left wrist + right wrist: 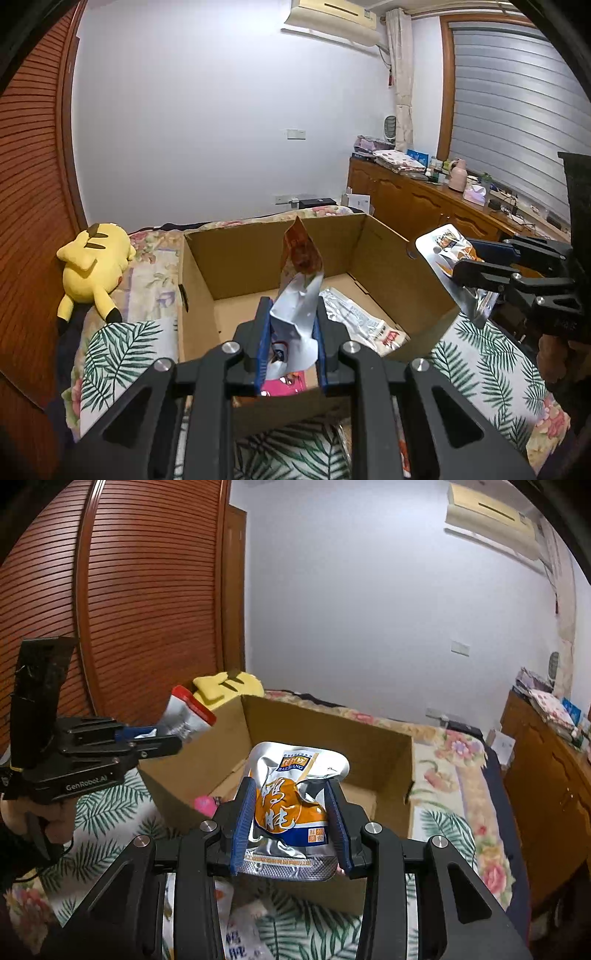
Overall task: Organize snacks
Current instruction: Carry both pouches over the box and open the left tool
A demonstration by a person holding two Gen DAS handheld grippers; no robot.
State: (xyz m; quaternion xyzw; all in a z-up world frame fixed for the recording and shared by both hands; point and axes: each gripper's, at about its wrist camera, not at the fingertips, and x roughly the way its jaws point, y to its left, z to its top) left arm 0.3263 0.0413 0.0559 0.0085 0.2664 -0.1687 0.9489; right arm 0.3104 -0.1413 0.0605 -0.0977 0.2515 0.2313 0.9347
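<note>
Reference landmark: the open cardboard box standing on a leaf-and-flower bedspread.

Left of the box, a yellow plush toy lies on the bed against a slatted wooden door.

Over the near wall of the box, the left gripper is clamped on a crumpled silver packet with a red-orange top; its blue pads press the packet from both sides and the packet stands upright above the box opening. In the right wrist view the same gripper is seen left of the box, held in a person's hand.

Inside the box, on its floor, lie a flat silver packet with printed text toward the right wall and a pink item against the near wall.

Right of the box's near corner, the right gripper is closed on a silver-and-orange pouch, gripped by its sides just above the near rim of the box. A further snack packet lies on the bedspread in front of the box, partly hidden by the gripper body.

Well right of the box, a wooden cabinet runs along the window wall, its top crowded with small items
</note>
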